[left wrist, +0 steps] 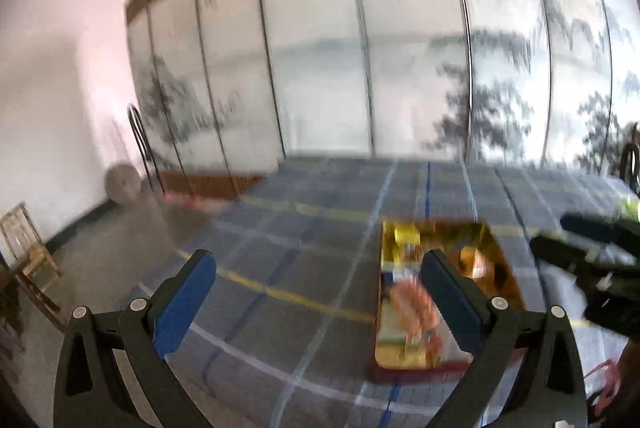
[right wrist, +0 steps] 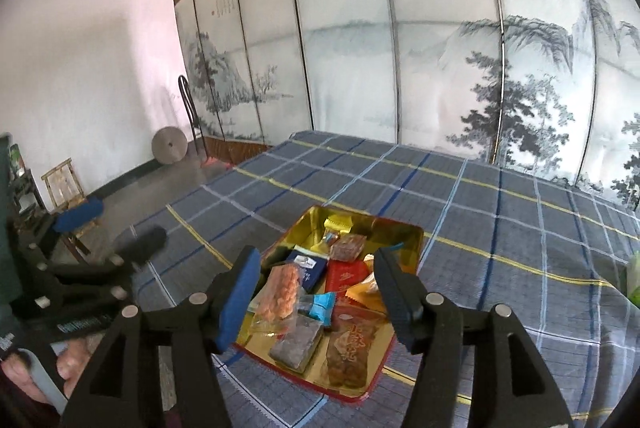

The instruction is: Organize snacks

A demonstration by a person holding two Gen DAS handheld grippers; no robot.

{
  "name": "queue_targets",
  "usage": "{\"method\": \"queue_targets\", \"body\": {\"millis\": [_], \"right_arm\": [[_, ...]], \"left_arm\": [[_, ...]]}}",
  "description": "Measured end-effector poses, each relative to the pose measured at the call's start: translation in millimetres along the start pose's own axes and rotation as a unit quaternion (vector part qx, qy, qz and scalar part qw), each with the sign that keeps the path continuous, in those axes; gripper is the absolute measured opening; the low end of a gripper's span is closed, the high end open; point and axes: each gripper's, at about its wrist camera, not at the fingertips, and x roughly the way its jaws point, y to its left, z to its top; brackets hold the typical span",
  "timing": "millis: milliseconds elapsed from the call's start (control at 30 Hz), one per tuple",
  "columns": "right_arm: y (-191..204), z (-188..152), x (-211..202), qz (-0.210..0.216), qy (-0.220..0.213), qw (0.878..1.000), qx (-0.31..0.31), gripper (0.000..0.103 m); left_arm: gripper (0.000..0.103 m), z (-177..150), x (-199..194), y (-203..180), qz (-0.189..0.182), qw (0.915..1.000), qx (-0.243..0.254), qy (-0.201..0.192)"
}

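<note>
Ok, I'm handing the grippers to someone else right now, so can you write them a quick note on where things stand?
Left gripper: open, nothing between its fingers, to the left of the tin.
Right gripper: open, empty, above the near side of the tin.
Gold tin: lies open on the plaid cloth. Inside it are wrapped snacks in a loose pile.
Done: the snacks in view are in the tin; none lie loose on the cloth as far as these views show.
Left: cannot tell; something green sits at the cloth's right edge, too cropped to identify.
</note>
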Motion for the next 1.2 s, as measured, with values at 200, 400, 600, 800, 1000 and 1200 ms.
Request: {"method": "queue_targets", "body": {"millis": [200, 400, 600, 800, 1000, 1200], "right_arm": [[-8, 1, -20, -0.001, -0.02, 1.0, 0.006, 0.061], [-23, 0, -38, -0.007, -0.036, 0.999, 0.021, 0.061], [-39, -2, -49, -0.013, -0.043, 0.998, 0.039, 0.061], [-47, -9, -56, -0.015, -0.044, 0.998, 0.047, 0.061], [-50, -13, -56, -0.015, -0.042, 0.998, 0.048, 0.061], [-43, -16, -58, -0.039, -0.049, 0.997, 0.035, 0.062]], "left_arm": [[0.103, 31, -67, -7, 0.001, 0.9943, 0.002, -0.106], [0.103, 50, -117, -19, -0.051, 0.9817, 0.011, -0.183], [0.103, 63, -127, -33, -0.058, 0.9856, 0.006, -0.159], [0.103, 66, -105, -28, -0.084, 0.9908, -0.025, -0.104], [0.103, 55, -90, -32, -0.076, 0.9936, -0.013, -0.082], [0.103, 42, -69, -35, -0.074, 0.9961, -0.009, -0.046]]}}
